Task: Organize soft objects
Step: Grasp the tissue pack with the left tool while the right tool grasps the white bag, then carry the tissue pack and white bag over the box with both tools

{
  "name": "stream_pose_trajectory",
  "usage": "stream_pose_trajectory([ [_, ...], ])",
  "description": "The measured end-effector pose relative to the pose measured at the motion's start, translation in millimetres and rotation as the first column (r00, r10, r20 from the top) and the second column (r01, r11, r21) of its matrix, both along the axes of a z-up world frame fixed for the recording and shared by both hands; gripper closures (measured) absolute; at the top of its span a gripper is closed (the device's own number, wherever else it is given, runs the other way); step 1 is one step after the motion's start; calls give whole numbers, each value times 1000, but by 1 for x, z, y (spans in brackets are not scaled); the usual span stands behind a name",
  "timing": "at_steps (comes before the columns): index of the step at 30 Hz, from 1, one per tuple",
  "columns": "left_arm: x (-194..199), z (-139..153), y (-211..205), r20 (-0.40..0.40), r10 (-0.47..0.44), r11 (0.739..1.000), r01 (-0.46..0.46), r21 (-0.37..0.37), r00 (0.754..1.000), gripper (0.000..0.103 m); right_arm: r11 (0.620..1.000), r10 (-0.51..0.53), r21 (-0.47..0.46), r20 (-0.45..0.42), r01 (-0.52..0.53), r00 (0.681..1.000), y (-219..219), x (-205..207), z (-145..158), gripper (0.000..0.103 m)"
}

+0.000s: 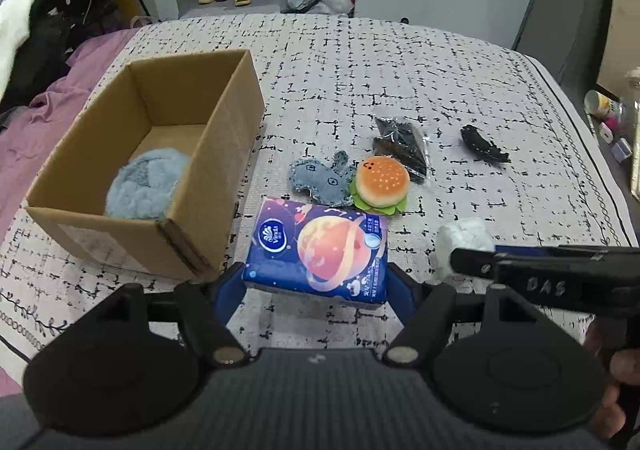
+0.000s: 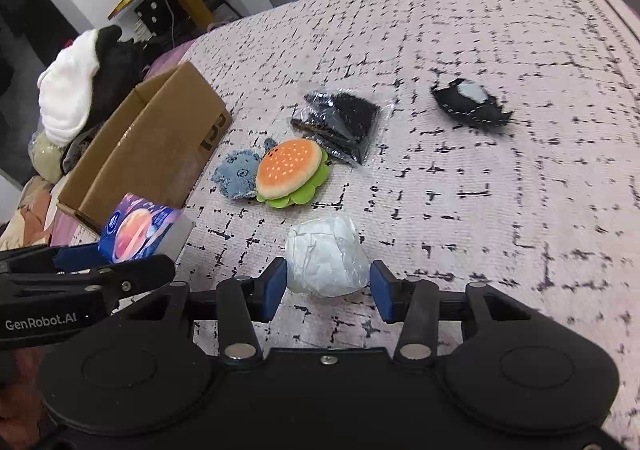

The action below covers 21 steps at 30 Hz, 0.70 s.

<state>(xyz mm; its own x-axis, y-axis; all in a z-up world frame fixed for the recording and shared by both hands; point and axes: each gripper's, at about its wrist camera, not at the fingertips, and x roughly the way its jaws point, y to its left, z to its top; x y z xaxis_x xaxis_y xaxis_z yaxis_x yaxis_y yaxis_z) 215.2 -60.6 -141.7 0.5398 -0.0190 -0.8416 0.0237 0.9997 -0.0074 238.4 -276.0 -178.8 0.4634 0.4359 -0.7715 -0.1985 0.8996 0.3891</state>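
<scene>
My left gripper (image 1: 318, 284) is shut on a blue tissue pack (image 1: 320, 246) with a planet print, held beside the open cardboard box (image 1: 200, 250). The pack also shows in the right wrist view (image 2: 136, 232). A fluffy blue plush (image 1: 148, 184) lies inside the box. My right gripper (image 2: 328, 288) is open, its pads on either side of a white wrapped bundle (image 2: 326, 260), not pressing it. A burger plush (image 2: 290, 170), a denim toy (image 2: 238, 176), a black packet (image 2: 340, 122) and a black felt toy (image 2: 472, 106) lie on the bedspread.
The patterned bedspread (image 2: 500, 210) stretches to the right and back. Pink bedding and a pile of clothes (image 2: 76, 90) lie left of the box. Jars (image 1: 608, 118) stand off the bed's right edge. Slippers and bags are on the floor beyond.
</scene>
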Motion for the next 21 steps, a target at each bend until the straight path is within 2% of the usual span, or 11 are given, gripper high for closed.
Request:
stream_pose_trajectory([
  [10,-14,29,16,37,-23,999,24,-22,999,31,992,-126,-10,77,127,989,-11,-36,34,58],
  [17,-25,48,33,73,-13,999,17,-43,997,31,988,-151,-16,131,154,980,-2,-55,52,58],
  [21,-28,56,44,87,-3,998,8,-55,996,31,984,-174,-20,134,178,976,1,-61,60,58],
])
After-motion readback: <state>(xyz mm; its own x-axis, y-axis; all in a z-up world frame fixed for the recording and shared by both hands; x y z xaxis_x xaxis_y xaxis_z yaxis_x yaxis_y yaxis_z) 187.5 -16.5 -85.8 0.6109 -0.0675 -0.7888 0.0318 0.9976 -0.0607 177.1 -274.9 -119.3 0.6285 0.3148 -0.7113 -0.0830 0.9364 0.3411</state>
